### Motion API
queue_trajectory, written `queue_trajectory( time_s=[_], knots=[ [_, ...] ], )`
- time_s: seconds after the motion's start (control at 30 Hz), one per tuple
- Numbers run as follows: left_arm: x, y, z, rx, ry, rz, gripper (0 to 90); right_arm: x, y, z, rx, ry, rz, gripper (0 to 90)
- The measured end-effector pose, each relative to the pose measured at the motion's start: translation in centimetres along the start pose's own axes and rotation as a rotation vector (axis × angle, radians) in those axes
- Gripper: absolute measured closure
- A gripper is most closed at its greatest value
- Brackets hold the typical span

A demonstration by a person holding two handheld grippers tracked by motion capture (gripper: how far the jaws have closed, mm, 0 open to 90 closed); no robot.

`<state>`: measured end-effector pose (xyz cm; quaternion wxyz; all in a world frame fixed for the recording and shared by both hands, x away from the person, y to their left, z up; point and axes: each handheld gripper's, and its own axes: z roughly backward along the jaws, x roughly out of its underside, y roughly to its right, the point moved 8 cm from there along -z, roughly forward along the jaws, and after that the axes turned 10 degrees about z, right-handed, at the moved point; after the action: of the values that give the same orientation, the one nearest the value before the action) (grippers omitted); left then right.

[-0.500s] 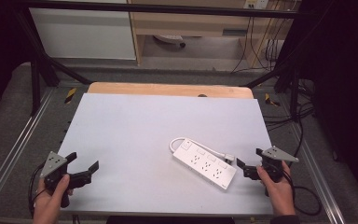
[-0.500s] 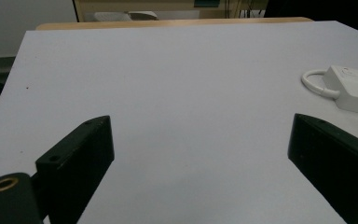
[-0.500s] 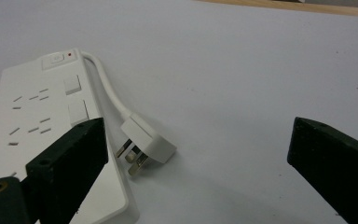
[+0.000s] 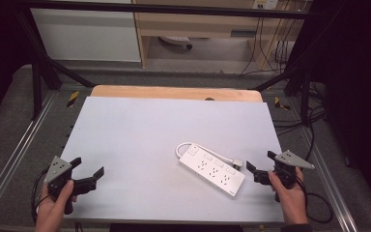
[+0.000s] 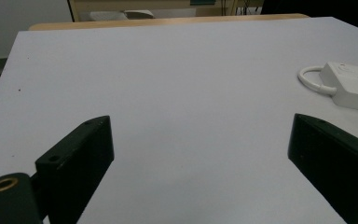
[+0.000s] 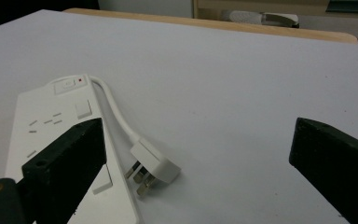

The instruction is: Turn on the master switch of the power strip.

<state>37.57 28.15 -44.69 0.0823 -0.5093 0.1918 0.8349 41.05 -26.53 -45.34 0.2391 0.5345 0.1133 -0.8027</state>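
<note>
— Two grippers are hovering low over the near edge of the table (image 4: 125,125), one in each hand. What is the left gripper (image 4: 88,172) doing?

— It is sitting at the near left corner with its jaws standing wide apart and nothing between them; in the left gripper view only bare white tabletop is lying in the gap.

— And the right gripper (image 4: 260,166)?

— It is waiting at the near right, its jaws also spread wide and gripping nothing, pointing toward the power strip (image 4: 212,170).

— Where is that power strip lying?

— It is resting flat on the right half of the table, angled, just beside the right gripper but not touching it. Its short white cord (image 6: 114,109) is looping from the switch end back along the strip, and the plug (image 6: 152,164) is lying on its side against the strip's edge, prongs showing, in front of the right gripper's open jaws.
</note>
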Motion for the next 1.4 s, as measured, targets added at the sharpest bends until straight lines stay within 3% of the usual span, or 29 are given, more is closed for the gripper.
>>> queue_trajectory(
  time_s=[0.3, 0.63, 1.07, 1.4],
  knots=[
    [-0.1, -0.1, 0.0, 0.004, 0.004, 0.013, 6.8, -0.8, -0.8, -0.1, -0.005, 0.005, -0.016, 2.0],
    [-0.1, 0.0, 0.0, -0.007, 0.004, 0.016, 6.8, -1.7, -1.6, 0.2, -0.044, 0.047, -0.02, 3.3],
    [0.2, -0.2, 0.0, -0.013, -0.013, 0.017, 6.9, -3.7, -1.6, 0.7, -0.034, 0.086, -0.047, 3.4],
    [0.3, -0.2, -0.1, -0.019, -0.024, 0.018, 6.9, -5.0, -1.3, 0.0, -0.048, 0.057, -0.031, 4.3]
  ],
)
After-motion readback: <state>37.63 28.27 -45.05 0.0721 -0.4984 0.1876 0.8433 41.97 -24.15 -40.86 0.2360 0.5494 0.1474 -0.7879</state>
